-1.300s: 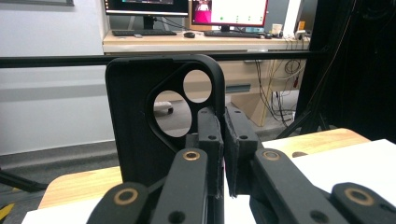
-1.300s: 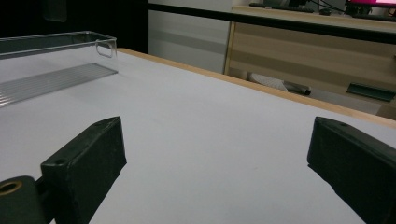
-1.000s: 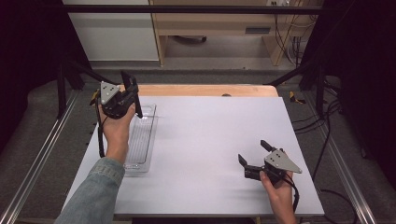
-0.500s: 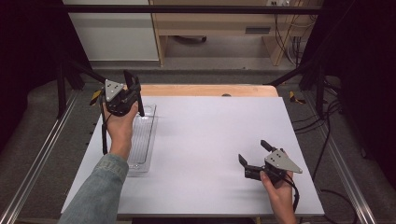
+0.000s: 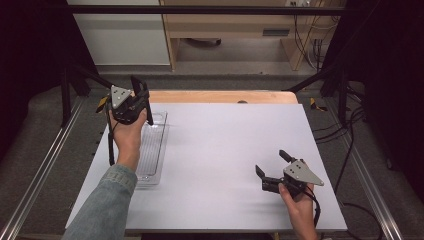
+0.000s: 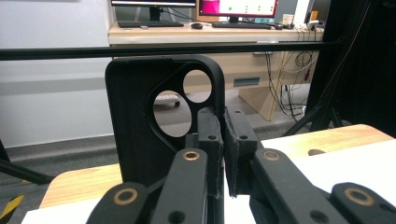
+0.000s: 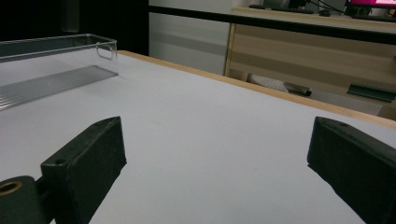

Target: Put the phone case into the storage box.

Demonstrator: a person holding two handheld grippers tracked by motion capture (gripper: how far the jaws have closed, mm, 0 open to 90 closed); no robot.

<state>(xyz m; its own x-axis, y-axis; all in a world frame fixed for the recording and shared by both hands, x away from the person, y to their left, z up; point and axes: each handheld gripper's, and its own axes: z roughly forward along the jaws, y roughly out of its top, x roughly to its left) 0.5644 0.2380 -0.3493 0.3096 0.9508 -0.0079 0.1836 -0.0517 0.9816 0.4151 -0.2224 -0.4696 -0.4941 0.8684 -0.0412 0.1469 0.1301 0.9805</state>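
Note:
My left gripper is raised over the far end of a clear plastic tray at the table's left. It is shut on a black phone case, gripping one edge. The case stands upright, and its camera cut-out shows the room behind. In the high view the phone case sticks up beside the gripper's grey plate. My right gripper rests low near the table's front right, open, with nothing between its pads. In the right gripper view the tray lies far off to the left.
The white table top has a wooden strip along its far edge. Metal rails run along both sides. A black bar crosses in front of a desk with monitors, and cables hang at the right.
My left gripper has shifted slightly above the tray's far end, still shut on the case. The right gripper has stayed in place.

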